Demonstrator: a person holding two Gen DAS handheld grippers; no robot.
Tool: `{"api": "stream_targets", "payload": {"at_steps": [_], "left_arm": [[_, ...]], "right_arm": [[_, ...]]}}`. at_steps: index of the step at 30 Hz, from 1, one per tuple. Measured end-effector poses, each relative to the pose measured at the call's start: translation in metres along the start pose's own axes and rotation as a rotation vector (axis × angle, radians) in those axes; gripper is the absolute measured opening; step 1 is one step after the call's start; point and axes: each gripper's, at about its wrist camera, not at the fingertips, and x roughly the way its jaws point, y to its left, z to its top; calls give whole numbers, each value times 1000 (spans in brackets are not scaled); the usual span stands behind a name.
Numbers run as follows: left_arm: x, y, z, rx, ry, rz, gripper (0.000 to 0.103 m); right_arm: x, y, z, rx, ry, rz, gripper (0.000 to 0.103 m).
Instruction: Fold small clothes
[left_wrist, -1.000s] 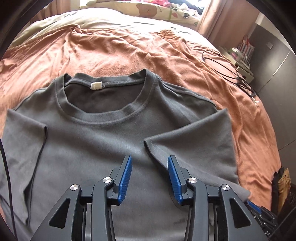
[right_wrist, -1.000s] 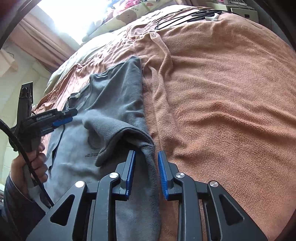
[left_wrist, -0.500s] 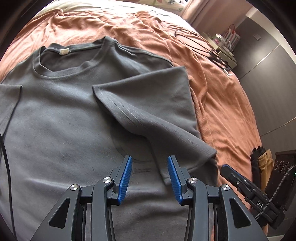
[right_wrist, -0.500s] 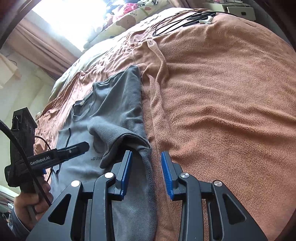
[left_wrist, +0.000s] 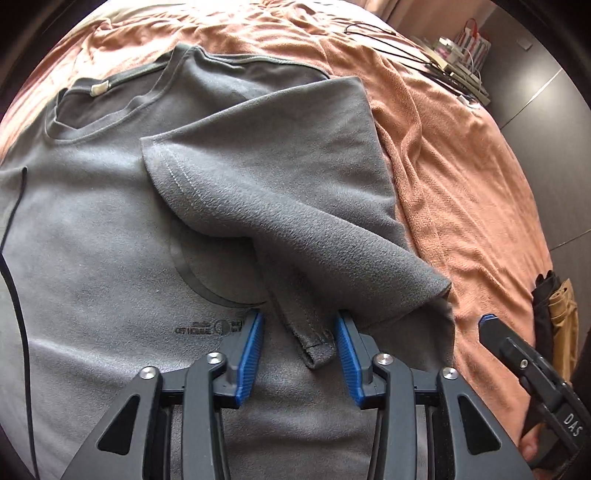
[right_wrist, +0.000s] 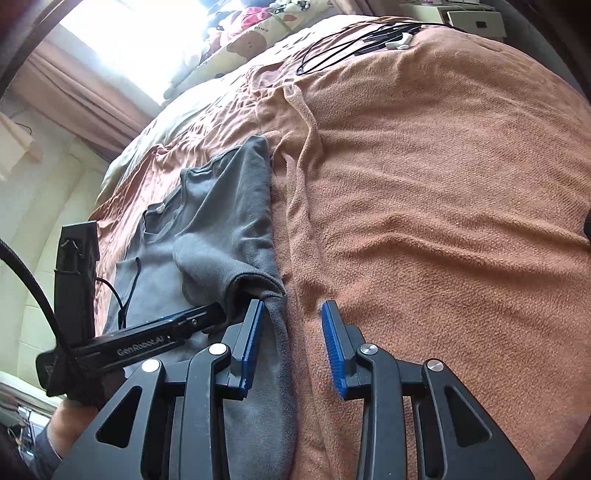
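The gray T-shirt (left_wrist: 92, 258) lies flat on the orange blanket (left_wrist: 461, 184), collar toward 11 o'clock. The left gripper (left_wrist: 299, 341) has just been closing; the corner of the folded-in sleeve (left_wrist: 280, 192) sits between its jaws, touching only the right pad. The sleeve runs from there toward 12 o'clock. The right gripper (right_wrist: 291, 343), at 3 o'clock, is unclenched over the shirt's edge, holding nothing.

Daylight from the blown-out window (right_wrist: 147, 40) lights both views; fisheye curvature and dark vignetting ring the edges.
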Motion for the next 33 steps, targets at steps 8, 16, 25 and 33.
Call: {"api": "stream_targets", "payload": {"at_steps": [8,16,25,33], "left_arm": [[-21,0,2,44,-15,-21,6],[-61,-2,3,86,-68,-11,6],[-65,15,-9,95,-31,20,6],[-34,32,-22,60,31,-24,6]], "right_arm": [[-2,-1,0,8,-2,19,30],[-3,2,-1,1,-4,24,30],[0,7,1,31,-34,56,30],[25,22,2,7,-36,29,30]]}}
